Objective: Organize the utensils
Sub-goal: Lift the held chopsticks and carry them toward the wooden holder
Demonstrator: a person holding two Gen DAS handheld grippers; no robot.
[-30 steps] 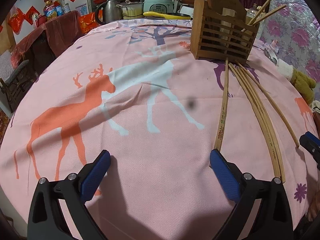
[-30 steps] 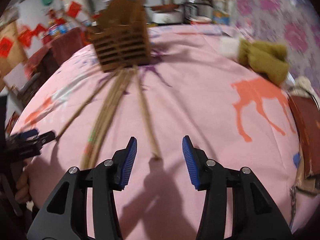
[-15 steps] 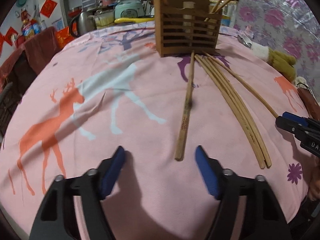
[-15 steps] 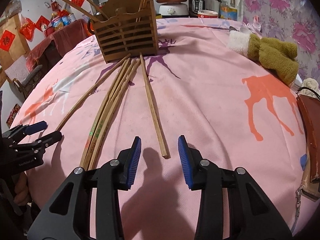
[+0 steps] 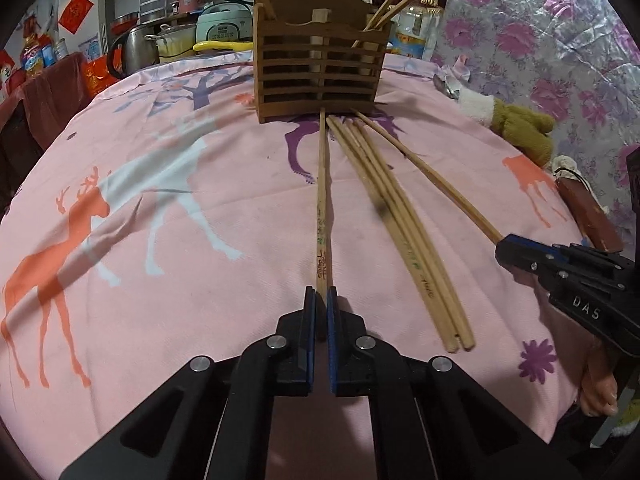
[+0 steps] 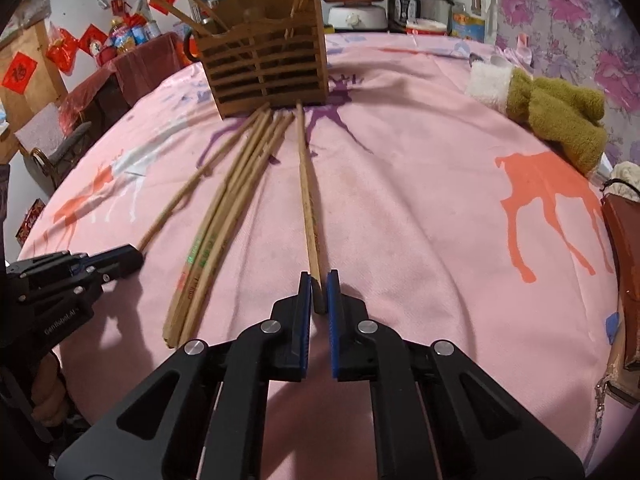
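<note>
The left gripper [image 5: 321, 300] has just been closing and its fingers [image 5: 309, 320] now clamp the near end of the leftmost chopstick [image 5: 323, 208]. The right gripper [image 6: 319, 286] has likewise just been closing, and its fingers [image 6: 304, 300] pinch the near end of the rightmost chopstick [image 6: 306, 184]. Each stick runs straight ahead from its fingers to the foot of the wooden chopstick holder [image 5: 320, 68]. Gripping at the thick end probably leaves the length free to tip upright and drop tip-first into the holder. Between the two sets of fingers a bundle of loose chopsticks [image 6: 224, 220] lies on the pink deer-print cloth [image 6: 420, 220] over the desk, fanned out from the holder's base, likely waiting their turn.
</note>
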